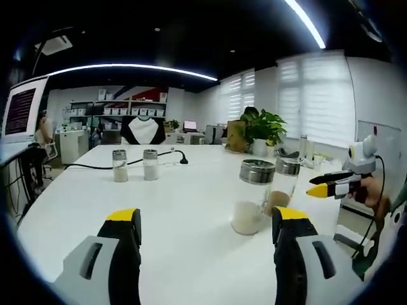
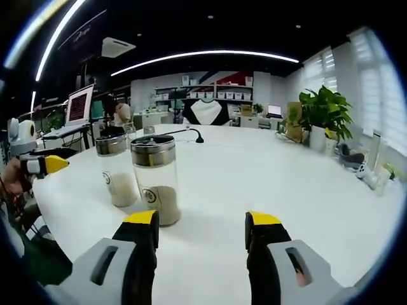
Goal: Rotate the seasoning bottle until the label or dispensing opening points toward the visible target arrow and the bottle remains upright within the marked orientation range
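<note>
Two glass seasoning bottles with metal grinder caps stand upright side by side on the white table (image 1: 191, 190). One holds white grains (image 1: 251, 198) (image 2: 117, 170), the other brownish grains (image 1: 283, 184) (image 2: 156, 181). In the right gripper view each bottle shows a small round logo facing the camera. My left gripper (image 1: 206, 219) is open above the table, with the bottles just beyond its right jaw. My right gripper (image 2: 202, 222) is open too, the brown bottle standing just past its left jaw. Each gripper shows in the other's view, the right (image 1: 327, 188) and the left (image 2: 48, 164), both beside the bottles.
Two more bottles (image 1: 135, 165) stand farther along the table beside a black cable (image 1: 95, 167). A potted plant (image 2: 324, 111) and small items (image 2: 356, 162) sit by the window side. Desks, a monitor (image 1: 22, 108) and shelves lie beyond.
</note>
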Motion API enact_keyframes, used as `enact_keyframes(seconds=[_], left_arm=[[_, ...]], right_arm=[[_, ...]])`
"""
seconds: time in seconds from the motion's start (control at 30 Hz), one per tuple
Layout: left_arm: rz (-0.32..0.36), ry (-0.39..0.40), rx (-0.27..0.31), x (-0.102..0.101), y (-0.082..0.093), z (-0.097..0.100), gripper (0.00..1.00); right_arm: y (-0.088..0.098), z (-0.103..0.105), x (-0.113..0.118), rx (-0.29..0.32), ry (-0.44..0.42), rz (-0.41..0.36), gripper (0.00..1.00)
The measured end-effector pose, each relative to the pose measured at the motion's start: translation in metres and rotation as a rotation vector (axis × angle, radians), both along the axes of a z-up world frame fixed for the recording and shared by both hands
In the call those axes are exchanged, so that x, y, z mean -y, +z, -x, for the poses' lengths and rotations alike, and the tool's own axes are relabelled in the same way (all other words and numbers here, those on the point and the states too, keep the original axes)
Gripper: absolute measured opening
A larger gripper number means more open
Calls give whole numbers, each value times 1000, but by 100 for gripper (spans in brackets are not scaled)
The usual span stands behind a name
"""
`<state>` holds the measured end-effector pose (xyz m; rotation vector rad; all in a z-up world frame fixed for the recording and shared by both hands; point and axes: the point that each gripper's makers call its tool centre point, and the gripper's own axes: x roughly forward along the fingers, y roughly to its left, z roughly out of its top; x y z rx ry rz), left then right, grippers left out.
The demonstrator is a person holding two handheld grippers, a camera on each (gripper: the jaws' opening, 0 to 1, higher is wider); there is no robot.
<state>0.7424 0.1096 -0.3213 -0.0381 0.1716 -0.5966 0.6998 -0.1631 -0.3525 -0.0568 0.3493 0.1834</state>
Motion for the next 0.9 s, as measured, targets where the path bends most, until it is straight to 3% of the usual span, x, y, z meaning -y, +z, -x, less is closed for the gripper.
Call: enact_keyframes(seconds=[0.37, 0.43, 0.53, 0.6, 0.77, 0.9], left_arm=[[-50, 28, 50, -12, 8, -45, 88], [-78, 13, 53, -9, 8, -55, 88], [-59, -14, 55, -3, 12, -69, 88], [-74, 14, 103, -3, 16, -84, 87], [-19, -37, 86, 11, 15, -106, 89], [-54, -20, 98, 11, 10, -128, 89]], right_arm=[[6, -1, 2, 15, -5, 2, 55], [6, -2, 3, 18, -18, -12, 55], [5, -3, 1, 17, -11, -28, 55], [4, -3, 1, 16, -10, -29, 55], [2, -3, 3, 8, -10, -30, 55], [-2, 0, 2, -3, -5, -28, 55]])
